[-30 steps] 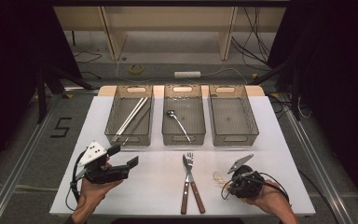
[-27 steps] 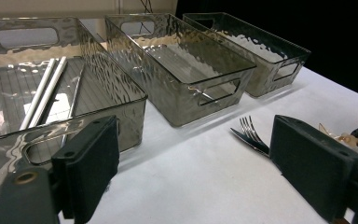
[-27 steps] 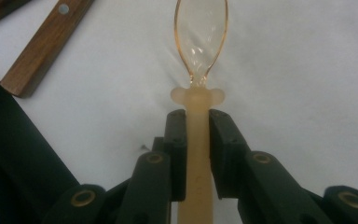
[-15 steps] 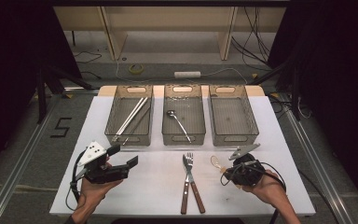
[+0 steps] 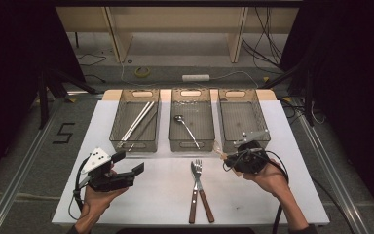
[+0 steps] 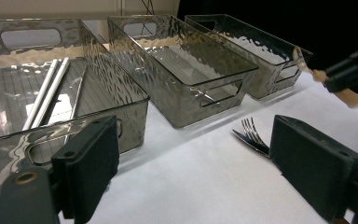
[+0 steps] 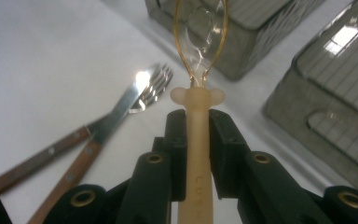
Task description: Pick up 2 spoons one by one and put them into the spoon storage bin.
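We hold a small spoon (image 7: 196, 140) by its pale handle, right gripper (image 7: 196, 135) clamped on it, above the table near the right bin (image 5: 243, 122) | clear bowl looks light, stiff, probably slippery plastic; grip the matte handle | left gripper (image 6: 196, 172) parted, empty.
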`<action>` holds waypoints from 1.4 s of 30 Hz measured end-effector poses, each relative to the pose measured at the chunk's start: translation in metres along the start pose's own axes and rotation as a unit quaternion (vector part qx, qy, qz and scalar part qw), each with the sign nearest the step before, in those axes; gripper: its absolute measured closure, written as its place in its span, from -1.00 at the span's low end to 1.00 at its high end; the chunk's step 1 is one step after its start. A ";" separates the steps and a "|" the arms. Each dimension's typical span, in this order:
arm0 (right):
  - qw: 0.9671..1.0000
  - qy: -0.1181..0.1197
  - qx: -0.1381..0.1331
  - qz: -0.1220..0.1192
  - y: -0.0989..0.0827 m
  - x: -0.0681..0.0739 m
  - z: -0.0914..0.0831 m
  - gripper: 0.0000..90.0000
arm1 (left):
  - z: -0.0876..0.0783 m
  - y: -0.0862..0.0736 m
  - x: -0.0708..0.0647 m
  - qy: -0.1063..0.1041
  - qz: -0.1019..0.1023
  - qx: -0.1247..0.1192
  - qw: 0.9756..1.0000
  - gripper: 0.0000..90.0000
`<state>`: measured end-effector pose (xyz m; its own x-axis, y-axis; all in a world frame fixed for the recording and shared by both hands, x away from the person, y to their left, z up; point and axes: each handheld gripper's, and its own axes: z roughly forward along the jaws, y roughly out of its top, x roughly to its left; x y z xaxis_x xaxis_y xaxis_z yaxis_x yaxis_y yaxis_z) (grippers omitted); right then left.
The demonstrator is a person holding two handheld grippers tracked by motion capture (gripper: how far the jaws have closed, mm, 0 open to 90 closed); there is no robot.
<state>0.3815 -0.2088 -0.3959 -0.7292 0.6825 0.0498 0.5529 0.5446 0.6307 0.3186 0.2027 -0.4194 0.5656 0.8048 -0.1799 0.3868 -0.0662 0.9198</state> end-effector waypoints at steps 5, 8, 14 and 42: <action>1.000 0.002 -0.019 0.001 0.021 -0.001 0.006 0.75 | 0.000 0.000 0.000 0.001 0.001 -0.001 1.000 -0.66; 1.000 0.002 -0.027 0.000 0.034 -0.002 0.011 0.75 | 0.000 0.000 0.000 0.001 0.000 -0.001 1.000 -0.66; 0.999 0.001 -0.039 0.002 0.059 -0.004 0.019 0.75 | -0.001 0.000 0.000 0.000 0.000 -0.001 1.000 -0.66; 0.999 -0.012 -0.037 0.035 0.129 -0.018 0.070 0.75 | -0.001 0.000 0.000 0.000 0.001 -0.004 1.000 -0.66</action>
<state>0.4944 -0.1171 -0.3693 -0.6793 0.7298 0.0771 0.5696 0.4581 0.6824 0.3178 0.2038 -0.4189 0.5667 0.8043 -0.1787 0.3807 -0.0632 0.9226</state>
